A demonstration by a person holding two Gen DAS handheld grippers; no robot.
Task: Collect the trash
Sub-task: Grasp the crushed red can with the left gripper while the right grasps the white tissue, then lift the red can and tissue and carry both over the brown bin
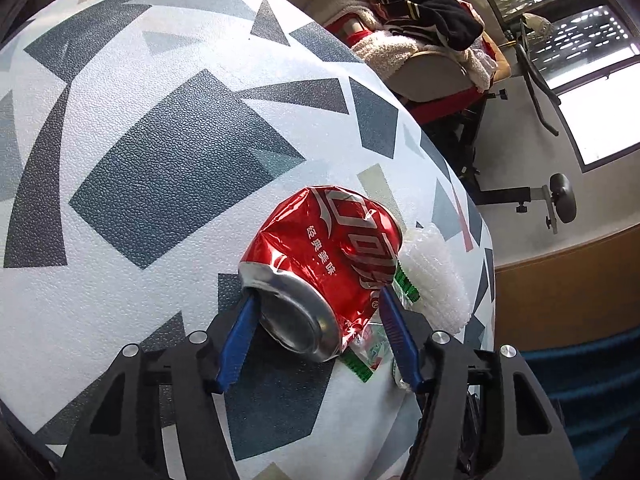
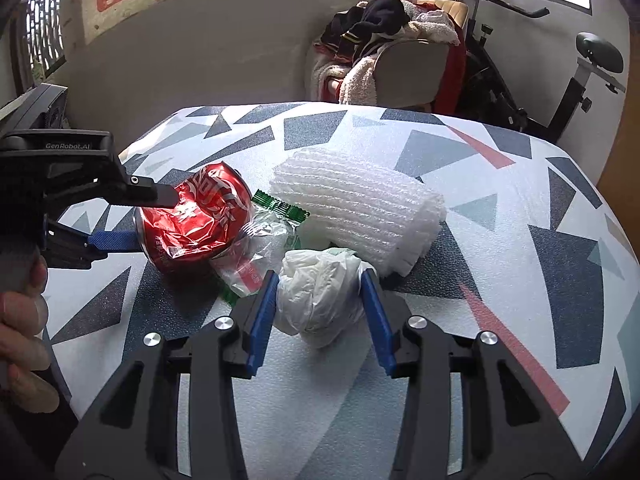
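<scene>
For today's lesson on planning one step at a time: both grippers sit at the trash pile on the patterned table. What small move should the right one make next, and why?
Probably close the right gripper on the crumpled white plastic bag. Its blue fingers flank the bag, seemingly without squeezing it, while the left gripper already brackets the crushed red soda can.

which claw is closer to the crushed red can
Left. The left claw has the crushed red can between its fingers. The right claw sits to the can's right, straddling the crumpled white bag.
</scene>
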